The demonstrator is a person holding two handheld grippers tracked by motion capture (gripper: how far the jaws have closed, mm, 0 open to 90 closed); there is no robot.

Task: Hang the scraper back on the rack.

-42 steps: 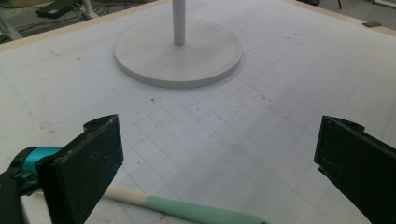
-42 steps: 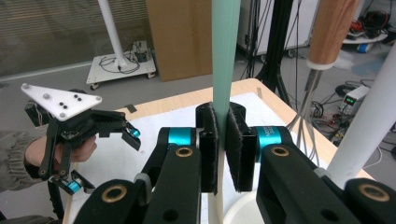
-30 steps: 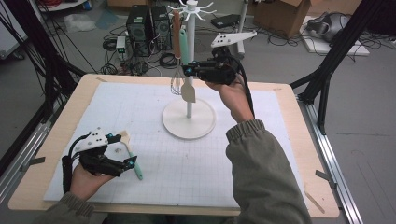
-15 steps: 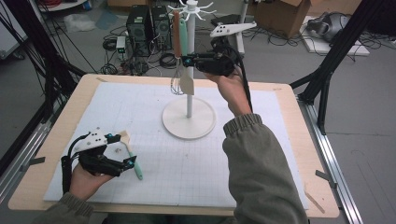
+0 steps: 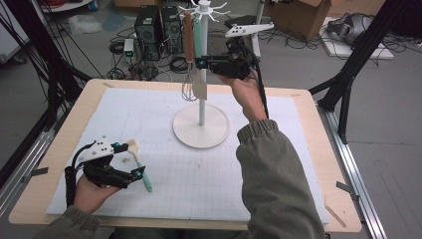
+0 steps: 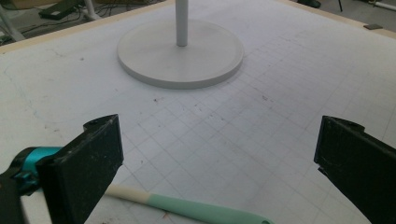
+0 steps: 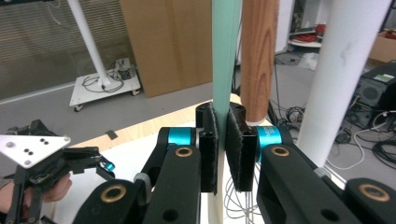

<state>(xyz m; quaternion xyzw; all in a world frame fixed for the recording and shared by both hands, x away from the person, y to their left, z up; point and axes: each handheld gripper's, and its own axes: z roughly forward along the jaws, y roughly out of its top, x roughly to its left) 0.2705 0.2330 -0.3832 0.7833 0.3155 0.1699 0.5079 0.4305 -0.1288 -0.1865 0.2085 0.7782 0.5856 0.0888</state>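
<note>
At about seven o'clock on the table [image 5: 308, 149], the left tongs [image 5: 140, 172] rest spread apart over a mint-handled spatula with a pale wooden blade [image 5: 141, 167] lying flat on the white gridded mat [image 5: 199, 174]. At twelve o'clock, the right tongs [image 5: 200, 62] are clamped on the mint handle of a second spatula [image 5: 198, 50], hanging beside a wooden-handled wire whisk [image 5: 188, 55] on the white hook stand [image 5: 201, 132]. Judged well, the grip holds until the loop seats on its hook. Since a second ago the right tongs have risen; the left hasn't moved.
</note>
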